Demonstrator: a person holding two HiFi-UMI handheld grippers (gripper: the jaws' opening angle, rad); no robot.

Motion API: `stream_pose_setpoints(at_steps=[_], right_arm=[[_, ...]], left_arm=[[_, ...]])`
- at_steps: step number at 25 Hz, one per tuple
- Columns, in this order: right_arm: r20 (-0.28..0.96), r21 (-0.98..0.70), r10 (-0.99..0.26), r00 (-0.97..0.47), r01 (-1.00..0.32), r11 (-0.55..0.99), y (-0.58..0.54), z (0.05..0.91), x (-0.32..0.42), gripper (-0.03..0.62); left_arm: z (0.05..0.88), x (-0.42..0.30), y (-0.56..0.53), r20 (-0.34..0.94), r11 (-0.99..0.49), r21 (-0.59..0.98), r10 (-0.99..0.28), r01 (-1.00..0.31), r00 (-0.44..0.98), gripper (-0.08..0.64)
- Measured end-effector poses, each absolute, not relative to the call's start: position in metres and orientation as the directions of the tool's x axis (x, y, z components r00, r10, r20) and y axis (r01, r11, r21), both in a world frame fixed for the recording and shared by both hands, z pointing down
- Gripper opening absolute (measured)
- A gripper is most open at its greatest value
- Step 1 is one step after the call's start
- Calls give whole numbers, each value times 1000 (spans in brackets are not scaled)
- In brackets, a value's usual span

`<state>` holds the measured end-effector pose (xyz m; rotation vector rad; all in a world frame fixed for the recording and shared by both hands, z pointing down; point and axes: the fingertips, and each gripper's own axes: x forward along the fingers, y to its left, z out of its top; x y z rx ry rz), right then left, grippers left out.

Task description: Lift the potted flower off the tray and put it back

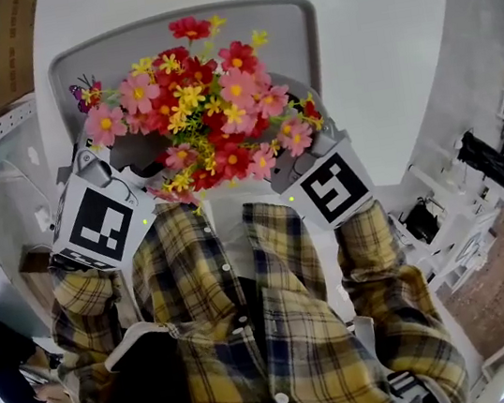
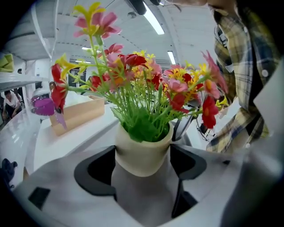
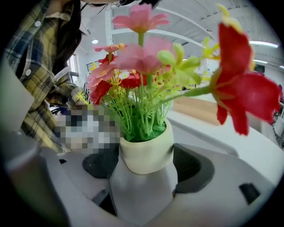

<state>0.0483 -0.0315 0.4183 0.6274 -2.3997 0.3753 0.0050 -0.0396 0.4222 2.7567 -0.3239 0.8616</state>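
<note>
White table point(image 1: 380, 52) — left hand-held gripper point(image 2: 143, 163), right hand-held gripper point(image 3: 146, 165) | tilted down, spread around pot point(image 2: 143, 150)

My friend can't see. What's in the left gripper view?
A cream pot of red, pink and yellow flowers sits between the left gripper's open dark jaws. A tan box and a person's plaid shirt are behind.

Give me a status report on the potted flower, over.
Left gripper and right gripper open, jaws flanking the potted flower. It stands upright over the tray. Nothing seen in the way.
</note>
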Motion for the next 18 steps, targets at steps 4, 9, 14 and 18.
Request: stream_pose_setpoints(at_steps=[4,9,14,18], right_arm=[[629,-112,-333,-703,-506,855,-32,424,48,359],[625,-103,-338,-704,-503,858,-33,421,48,359],[630,-99,-342,-698,-508,856,-32,422,48,359],[635,-99,-344,-692,-514,852,-32,423,49,359]], left_arm=[[428,5,-39,574,-946,157,-147,-284,806,371],[425,5,-40,571,-940,156,-164,-302,805,371],[426,5,-39,572,-935,160,-172,-315,802,371],[426,6,-39,574,-934,167,-170,-317,801,370]])
